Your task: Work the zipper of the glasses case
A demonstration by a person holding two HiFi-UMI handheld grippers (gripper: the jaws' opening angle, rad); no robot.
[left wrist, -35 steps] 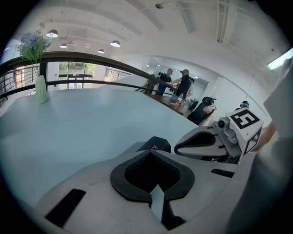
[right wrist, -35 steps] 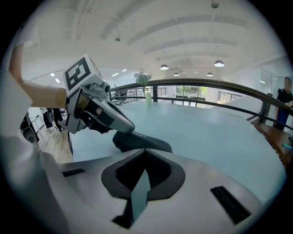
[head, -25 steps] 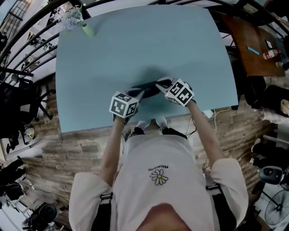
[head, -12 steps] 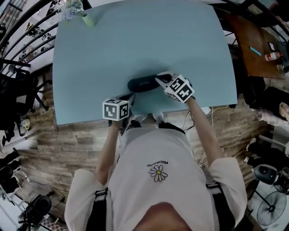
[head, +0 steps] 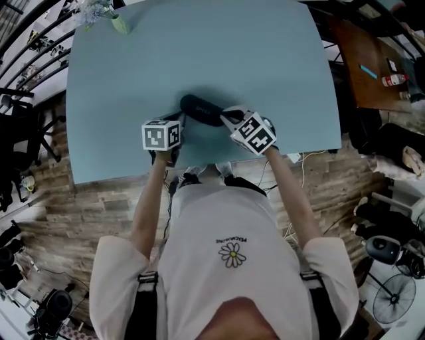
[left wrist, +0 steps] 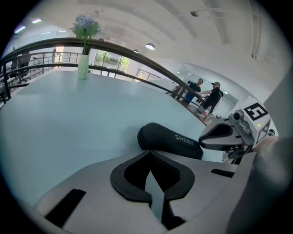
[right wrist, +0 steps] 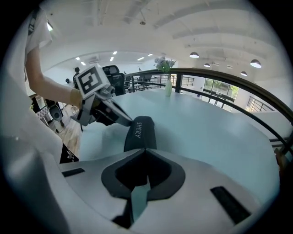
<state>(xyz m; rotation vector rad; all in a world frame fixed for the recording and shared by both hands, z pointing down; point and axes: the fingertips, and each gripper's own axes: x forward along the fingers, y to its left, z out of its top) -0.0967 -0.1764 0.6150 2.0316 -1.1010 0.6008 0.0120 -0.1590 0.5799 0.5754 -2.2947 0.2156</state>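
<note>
A black glasses case (head: 201, 109) (left wrist: 169, 140) (right wrist: 139, 132) with white lettering lies on the pale blue table (head: 199, 46), near its front edge. My right gripper (head: 228, 119) (right wrist: 145, 150) is shut, its tips against the case's right end; whether they pinch the zipper pull is hidden. My left gripper (head: 179, 125) (left wrist: 149, 153) is shut with nothing in it, just short of the case's left end. In the right gripper view the left gripper's fingers (right wrist: 120, 115) reach the case's far end.
A vase of flowers (head: 113, 20) (left wrist: 84, 55) stands at the table's far left corner. The table's front edge (head: 199, 166) runs just behind both grippers. A brown table (head: 372, 66) with small items stands to the right. Two people (left wrist: 203, 93) stand far off.
The left gripper, which had dropped back to the table's front edge, has come up beside the case's left end. The right gripper stays at the right end. The case now lies more slanted.
</note>
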